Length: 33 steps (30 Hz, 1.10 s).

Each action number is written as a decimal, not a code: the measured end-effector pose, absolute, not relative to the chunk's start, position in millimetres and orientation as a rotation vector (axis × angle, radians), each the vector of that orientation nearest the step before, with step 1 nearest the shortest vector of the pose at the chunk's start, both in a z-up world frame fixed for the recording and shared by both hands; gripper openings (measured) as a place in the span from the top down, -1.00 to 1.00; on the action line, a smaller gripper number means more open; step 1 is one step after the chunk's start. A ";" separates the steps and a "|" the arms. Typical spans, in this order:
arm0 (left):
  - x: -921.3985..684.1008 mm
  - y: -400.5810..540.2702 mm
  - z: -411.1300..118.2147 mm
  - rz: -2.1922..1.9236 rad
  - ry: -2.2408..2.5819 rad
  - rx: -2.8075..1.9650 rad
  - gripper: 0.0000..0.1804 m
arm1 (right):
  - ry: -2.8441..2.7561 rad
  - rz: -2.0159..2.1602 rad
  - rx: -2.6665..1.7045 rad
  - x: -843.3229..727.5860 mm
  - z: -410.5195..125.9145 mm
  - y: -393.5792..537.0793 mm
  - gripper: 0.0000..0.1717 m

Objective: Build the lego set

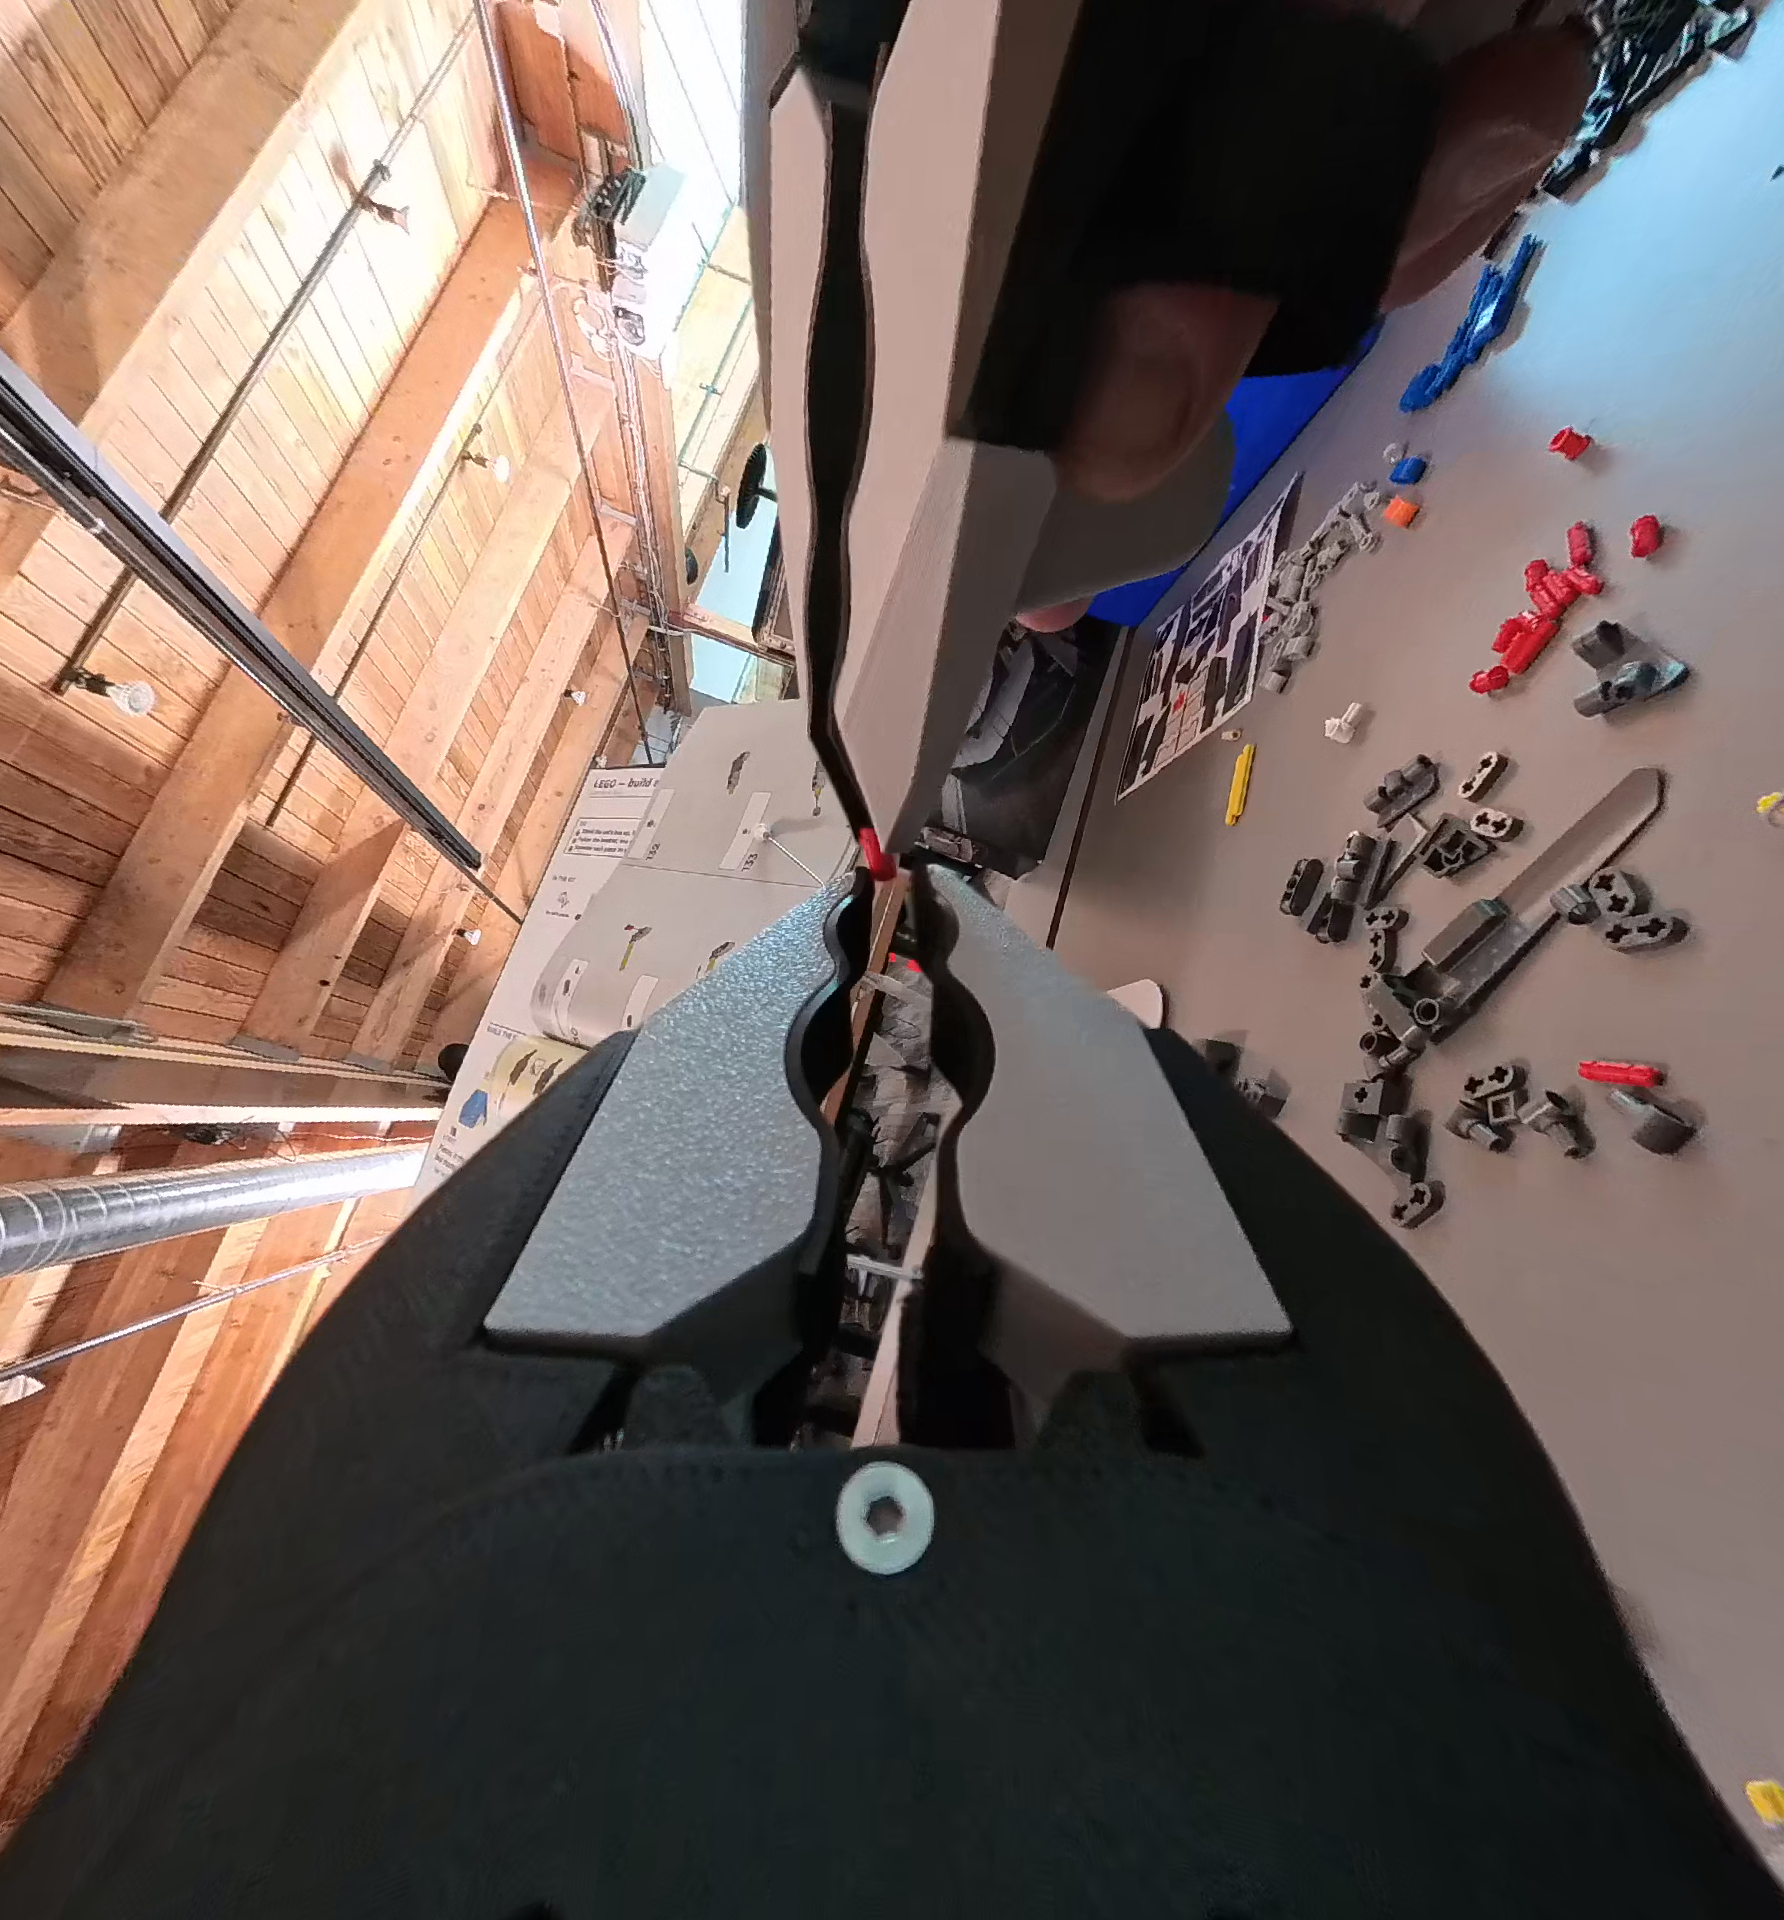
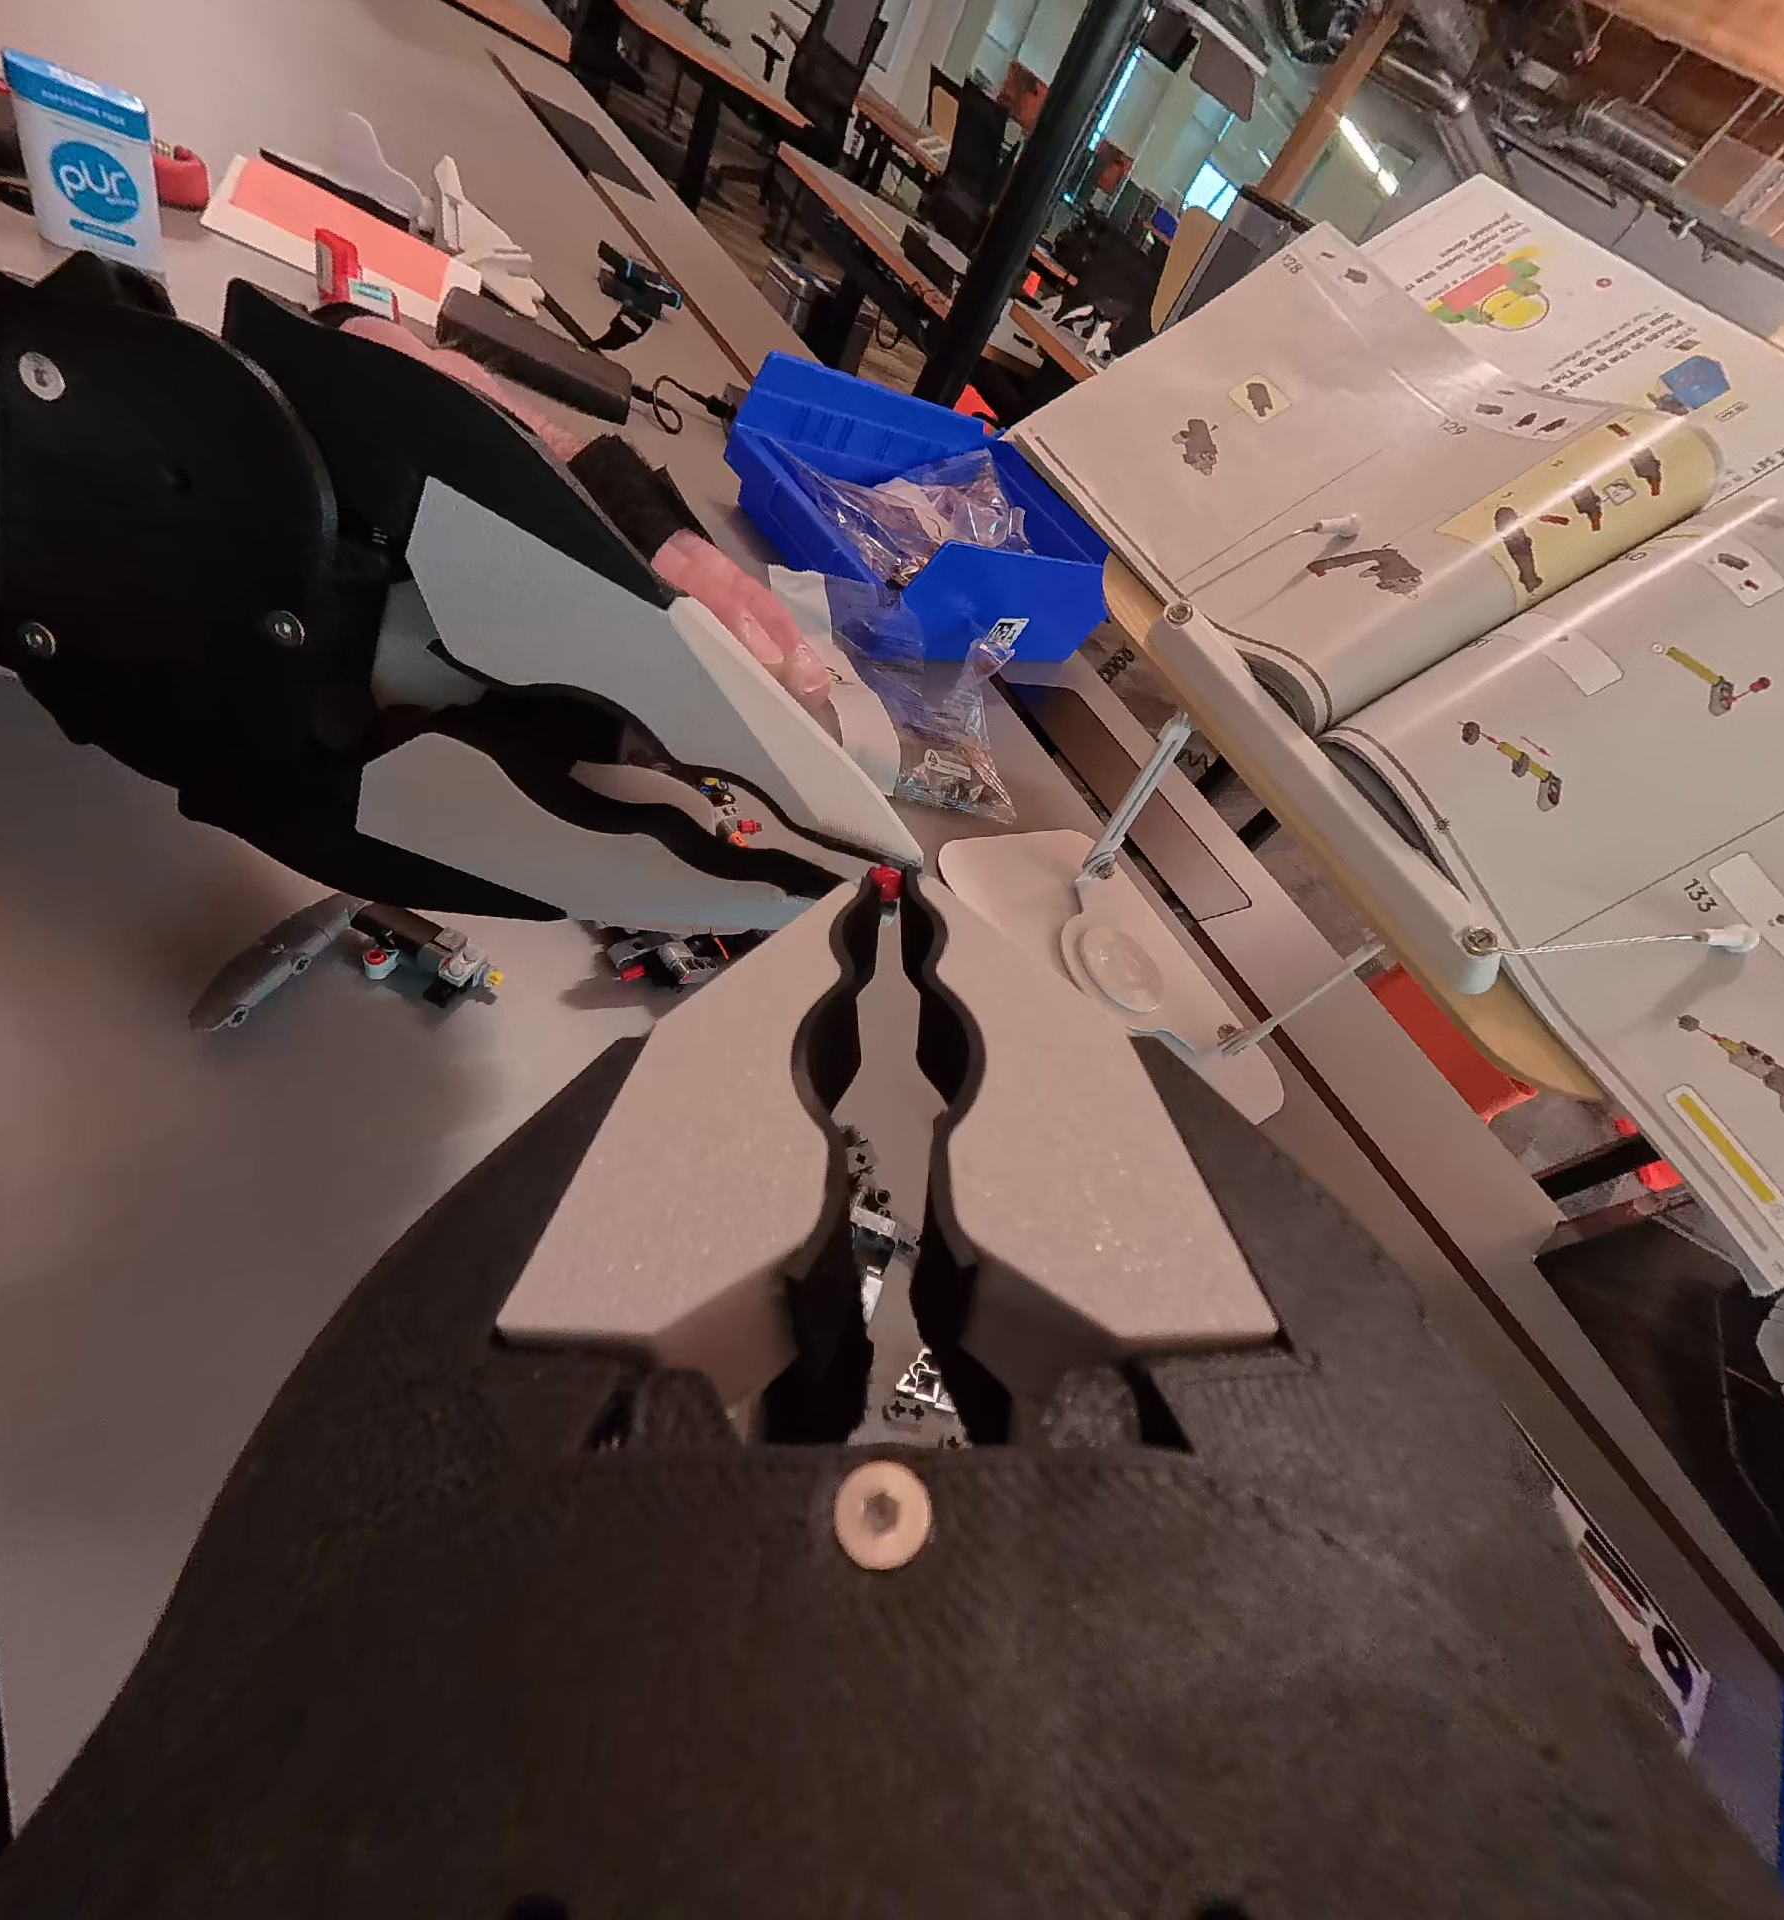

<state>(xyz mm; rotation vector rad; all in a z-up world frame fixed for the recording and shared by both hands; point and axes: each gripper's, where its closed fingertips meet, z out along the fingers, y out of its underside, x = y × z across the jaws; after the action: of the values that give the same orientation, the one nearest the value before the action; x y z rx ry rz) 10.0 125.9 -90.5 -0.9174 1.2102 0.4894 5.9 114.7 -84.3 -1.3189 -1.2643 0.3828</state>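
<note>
We see small red plastic peg [image 1: 875, 858] pinched at tips of right gripper [image 2: 885, 896], jaws closed on it, held above grey counter [image 2: 244, 1143]. Left gripper [image 1: 893, 883] tips meet same peg, jaws slightly parted, not gripping. We judge: keep tips aligned, right grip firm.

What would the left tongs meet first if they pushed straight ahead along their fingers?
Almost at once the small red piece at their tips, pinched in the right tongs facing them tip to tip. Beyond stands the open instruction booklet.
</note>
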 end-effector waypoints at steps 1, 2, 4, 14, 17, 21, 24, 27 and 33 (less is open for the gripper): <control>10.1 126.0 -90.7 0.481 1.208 -0.922 0.94 | -1.260 0.389 -1.319 6.7 -83.7 114.7 0.98; 10.1 126.5 -90.9 0.474 1.207 -0.928 0.93 | -1.256 0.395 -1.318 7.6 -82.8 114.8 0.99; 10.4 126.8 -91.1 0.458 1.201 -0.938 0.91 | -1.247 0.399 -1.315 9.8 -81.0 114.9 0.98; 16.6 118.9 -127.1 0.221 1.393 -1.087 0.93 | -1.305 0.331 -1.417 58.0 -96.8 119.2 0.98; 28.3 106.8 -158.9 0.089 1.541 -1.154 0.97 | -1.403 0.302 -1.496 76.3 -120.6 118.5 0.99; 43.5 90.5 -192.4 -0.065 1.680 -1.267 0.94 | -1.566 0.277 -1.585 90.5 -159.3 112.8 0.99; 50.6 85.4 -211.7 -0.117 1.739 -1.335 0.92 | -1.685 0.288 -1.626 93.6 -185.6 105.1 0.99; 57.2 81.8 -227.2 -0.167 1.781 -1.397 0.90 | -1.777 0.279 -1.645 95.4 -204.6 103.1 0.98; 64.4 85.1 -240.1 -0.189 1.788 -1.488 0.90 | -1.941 0.322 -1.660 93.6 -226.5 97.7 0.99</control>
<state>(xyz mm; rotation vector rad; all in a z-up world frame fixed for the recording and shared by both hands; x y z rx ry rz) 64.4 85.1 -240.1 -1.4881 1.7882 -0.1889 93.6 97.7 -226.5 -1.6596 -1.9412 0.3220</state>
